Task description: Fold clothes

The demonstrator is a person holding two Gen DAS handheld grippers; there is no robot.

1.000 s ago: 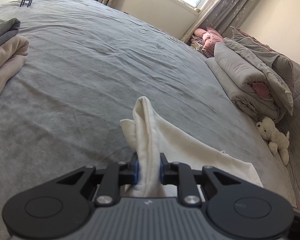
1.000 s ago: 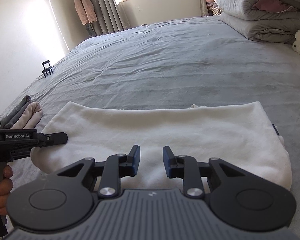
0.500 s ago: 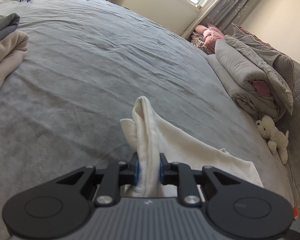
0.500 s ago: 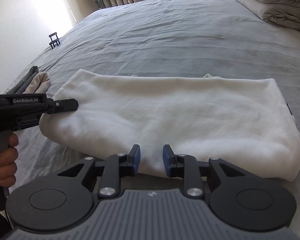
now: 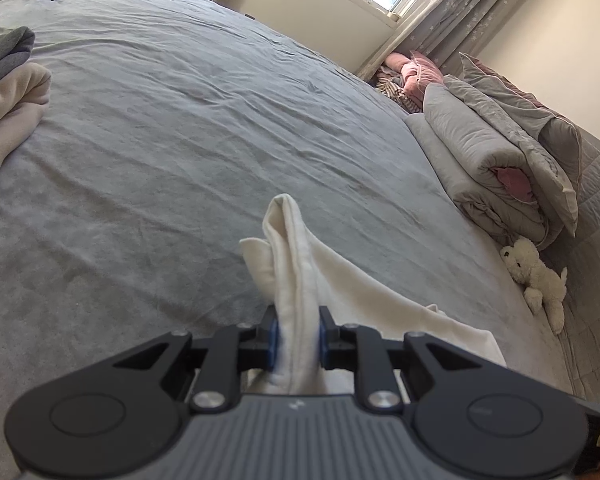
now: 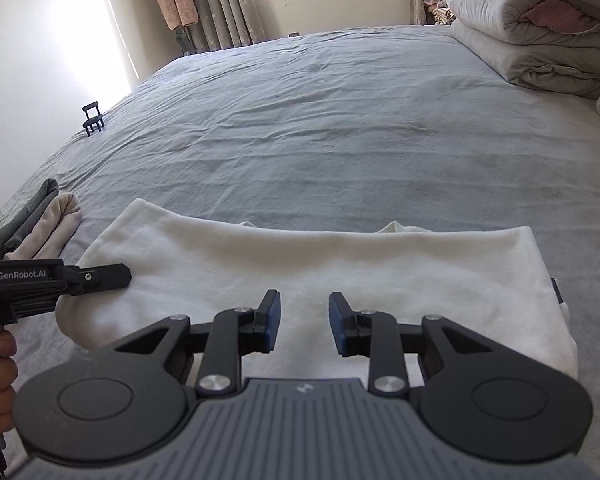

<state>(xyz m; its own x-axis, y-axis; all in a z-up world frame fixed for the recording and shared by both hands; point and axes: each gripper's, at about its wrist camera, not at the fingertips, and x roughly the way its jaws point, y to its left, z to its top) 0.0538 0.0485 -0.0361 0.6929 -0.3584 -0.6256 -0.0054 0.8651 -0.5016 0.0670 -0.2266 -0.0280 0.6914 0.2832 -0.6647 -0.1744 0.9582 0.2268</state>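
Left wrist view: left tongs (image 5: 298, 338) clamped on 1 bunched end of white garment (image 6: 320, 276). Right tongs (image 6: 304, 324) opening, nothing between them, above garment's near edge. Garment lies folded on bed (image 6: 340, 140). Step: mid-fold; next calls for regrasp. Nearby: 2 folded clothes (image 5: 4, 92), quilt (image 5: 496, 160), plush toy (image 5: 536, 276); none obstructs.

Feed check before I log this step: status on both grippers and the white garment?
Left gripper shut on white garment edge. Right gripper empty, jaws opening above the cloth. Garment folded flat on grey bed. Nothing in the way.
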